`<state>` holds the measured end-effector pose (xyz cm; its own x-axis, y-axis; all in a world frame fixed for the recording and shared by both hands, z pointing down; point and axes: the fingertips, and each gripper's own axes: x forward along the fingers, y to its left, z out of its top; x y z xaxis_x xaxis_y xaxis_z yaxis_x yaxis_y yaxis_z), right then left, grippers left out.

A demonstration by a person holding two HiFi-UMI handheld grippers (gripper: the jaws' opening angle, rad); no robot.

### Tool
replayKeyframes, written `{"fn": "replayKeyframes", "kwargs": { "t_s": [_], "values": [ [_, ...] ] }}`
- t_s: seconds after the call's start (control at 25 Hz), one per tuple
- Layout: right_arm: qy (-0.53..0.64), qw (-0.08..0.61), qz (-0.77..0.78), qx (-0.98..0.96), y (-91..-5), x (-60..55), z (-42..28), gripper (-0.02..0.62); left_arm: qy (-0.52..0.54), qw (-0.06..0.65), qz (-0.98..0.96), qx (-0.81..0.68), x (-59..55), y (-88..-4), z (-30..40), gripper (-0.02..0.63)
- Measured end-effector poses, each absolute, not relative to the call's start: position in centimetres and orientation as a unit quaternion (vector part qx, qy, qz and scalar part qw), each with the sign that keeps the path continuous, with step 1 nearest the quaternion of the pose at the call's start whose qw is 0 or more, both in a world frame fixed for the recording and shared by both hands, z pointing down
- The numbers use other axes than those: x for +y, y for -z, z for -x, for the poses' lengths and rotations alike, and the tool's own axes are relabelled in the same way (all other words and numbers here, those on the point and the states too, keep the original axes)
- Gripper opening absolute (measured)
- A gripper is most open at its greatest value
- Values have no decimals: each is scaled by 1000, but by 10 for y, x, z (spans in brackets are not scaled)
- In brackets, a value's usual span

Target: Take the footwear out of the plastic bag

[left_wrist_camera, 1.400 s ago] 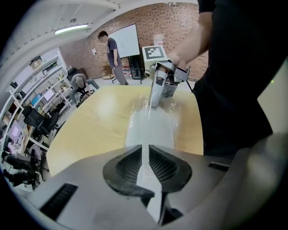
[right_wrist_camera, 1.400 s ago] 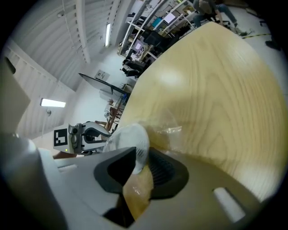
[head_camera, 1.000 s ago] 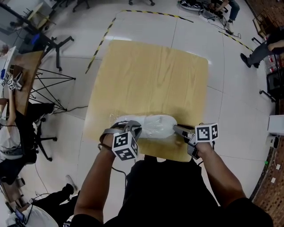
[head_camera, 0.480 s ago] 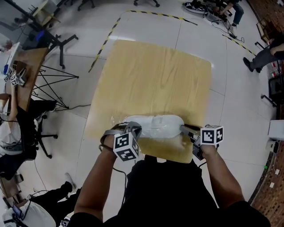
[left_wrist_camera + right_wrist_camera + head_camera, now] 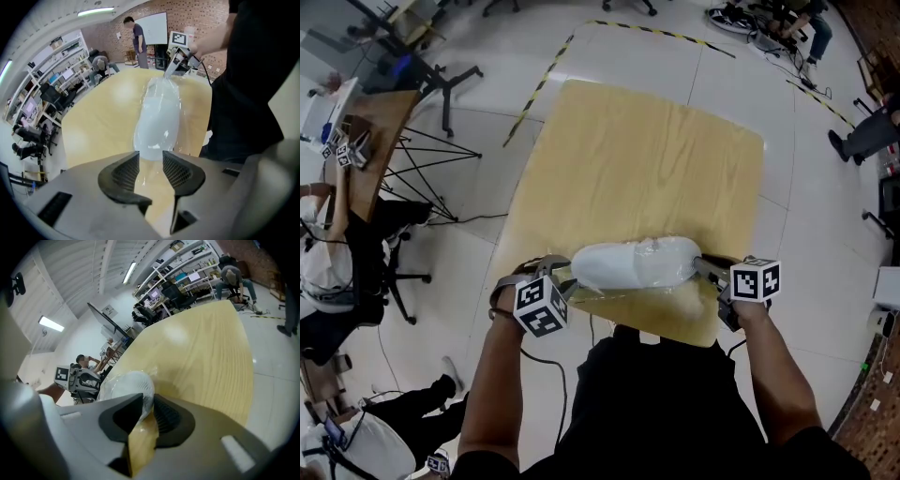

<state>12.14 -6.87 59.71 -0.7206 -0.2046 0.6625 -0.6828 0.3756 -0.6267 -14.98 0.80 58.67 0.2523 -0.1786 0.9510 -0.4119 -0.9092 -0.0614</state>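
White footwear point(image 5: 633, 265) lies in a clear plastic bag point(image 5: 673, 289) by the wooden table's point(image 5: 647, 159) near edge in the head view, long axis left to right; toe and heel are hard to tell apart through the film; the left gripper point(image 5: 565, 279) is at one end, the right gripper point(image 5: 705, 270) at the other. In the left gripper view the jaws are opening, pads clear of the rounded end just beyond them; the footwear points away. In the right gripper view the jaws pinch the bag's film and hide most of the footwear.
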Motion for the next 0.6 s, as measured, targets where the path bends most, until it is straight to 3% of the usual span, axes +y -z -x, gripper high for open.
{"fn": "replayKeyframes", "kwargs": {
  "t_s": [0.16,0.6],
  "values": [
    [-481,250,-281,-792,-597,-72,-119,75,-616,122,-762,-160,21,-611,171,188],
    [-473,251,-288,-794,-596,-73,-122,75,-626,112,-754,-167,24,-626,171,87]
  ]
}}
